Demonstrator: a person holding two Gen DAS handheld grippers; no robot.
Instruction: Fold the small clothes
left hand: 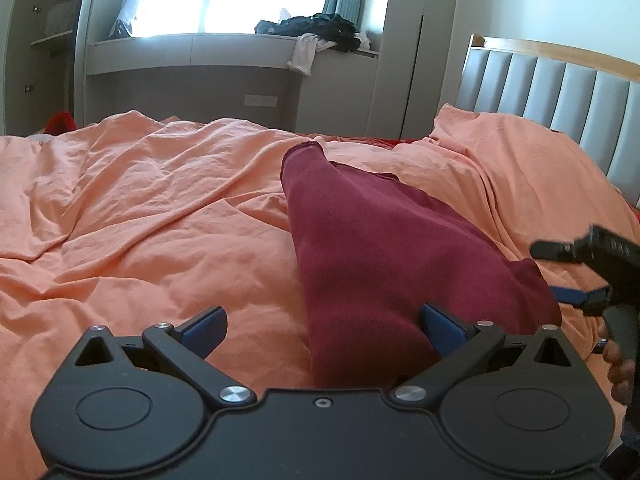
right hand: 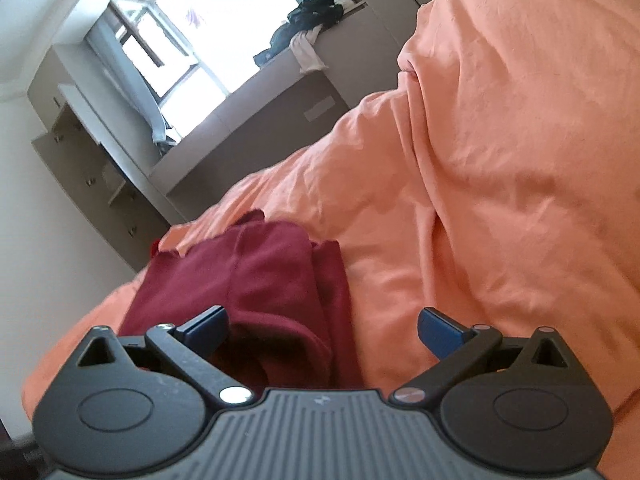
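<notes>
A dark red garment (left hand: 380, 248) lies folded lengthwise on the orange bedsheet (left hand: 140, 208), running away from me. My left gripper (left hand: 324, 328) is open, fingers wide apart, with the garment's near end lying loose between them, close to the right pad (left hand: 444, 326). At the garment's right corner, my right gripper (left hand: 560, 274) comes in from the right edge. In the right wrist view, which is rolled, the right gripper (right hand: 324, 328) is open. The red garment (right hand: 260, 280) lies bunched between its fingers near the left pad (right hand: 208, 326), and neither pad presses on it.
A grey padded headboard (left hand: 560, 84) and a sheet-covered pillow (left hand: 520, 152) stand to the right. A window ledge (left hand: 200, 46) across the room holds a pile of dark clothes (left hand: 316, 26) and a hanging white cloth (left hand: 306, 54). A person's hand (left hand: 620, 364) holds the right gripper.
</notes>
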